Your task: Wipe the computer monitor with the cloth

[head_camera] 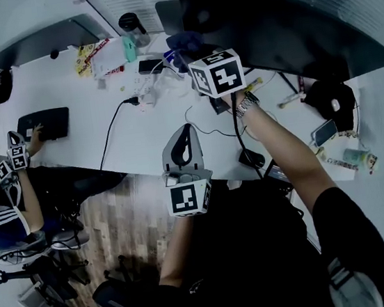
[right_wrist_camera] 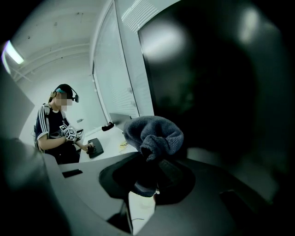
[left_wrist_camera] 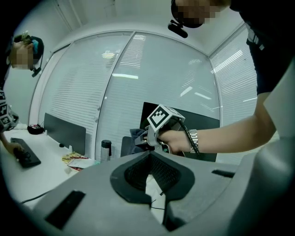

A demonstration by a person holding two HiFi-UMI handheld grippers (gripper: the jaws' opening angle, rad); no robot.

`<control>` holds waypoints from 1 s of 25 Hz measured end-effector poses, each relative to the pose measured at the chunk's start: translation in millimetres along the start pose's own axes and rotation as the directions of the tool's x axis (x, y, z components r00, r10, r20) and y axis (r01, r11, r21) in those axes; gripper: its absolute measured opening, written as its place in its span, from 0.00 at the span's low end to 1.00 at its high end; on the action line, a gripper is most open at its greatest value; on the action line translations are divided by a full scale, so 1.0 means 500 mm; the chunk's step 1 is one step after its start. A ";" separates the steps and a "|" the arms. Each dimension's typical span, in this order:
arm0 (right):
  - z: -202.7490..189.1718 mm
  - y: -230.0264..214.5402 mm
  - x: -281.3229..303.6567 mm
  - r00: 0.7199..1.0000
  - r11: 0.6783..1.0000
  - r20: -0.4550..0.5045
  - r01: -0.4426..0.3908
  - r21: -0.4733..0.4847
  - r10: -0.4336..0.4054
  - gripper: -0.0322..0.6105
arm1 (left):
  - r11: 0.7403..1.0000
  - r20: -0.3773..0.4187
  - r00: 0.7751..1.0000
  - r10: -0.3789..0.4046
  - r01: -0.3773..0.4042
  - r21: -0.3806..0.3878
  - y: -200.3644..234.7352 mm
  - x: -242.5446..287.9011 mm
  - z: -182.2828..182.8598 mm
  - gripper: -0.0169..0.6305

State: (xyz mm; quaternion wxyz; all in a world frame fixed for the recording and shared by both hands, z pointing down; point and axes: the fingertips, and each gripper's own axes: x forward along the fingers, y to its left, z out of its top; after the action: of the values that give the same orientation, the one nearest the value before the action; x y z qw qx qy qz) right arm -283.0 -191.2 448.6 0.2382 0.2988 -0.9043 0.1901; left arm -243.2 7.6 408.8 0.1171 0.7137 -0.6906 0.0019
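My right claw pinches the cloth, the monitor just ahead to its right; my left claw, pressed together empty, hangs farther back.

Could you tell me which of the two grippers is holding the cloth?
The right gripper: its jaws are shut on the grey cloth, up close to the dark monitor. The left gripper holds nothing.

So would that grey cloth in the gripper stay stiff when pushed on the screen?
Probably floppy: the cloth bunches and folds above the right gripper. Likely light, held by one pinch. Its knitted-looking texture should drag on the monitor rather than slide.
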 end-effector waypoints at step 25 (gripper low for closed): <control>0.244 0.056 -0.137 0.975 0.997 0.222 0.006 -0.072 0.010 0.17 | 0.998 0.046 0.998 -0.039 0.037 0.046 -0.028 -0.021 0.055 0.04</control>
State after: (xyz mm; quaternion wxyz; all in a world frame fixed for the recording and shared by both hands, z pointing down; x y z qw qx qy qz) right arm -291.0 -198.7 306.0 0.1463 0.3082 -0.9319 0.1229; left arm -234.1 13.7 377.8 0.0849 0.7291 -0.6791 -0.0014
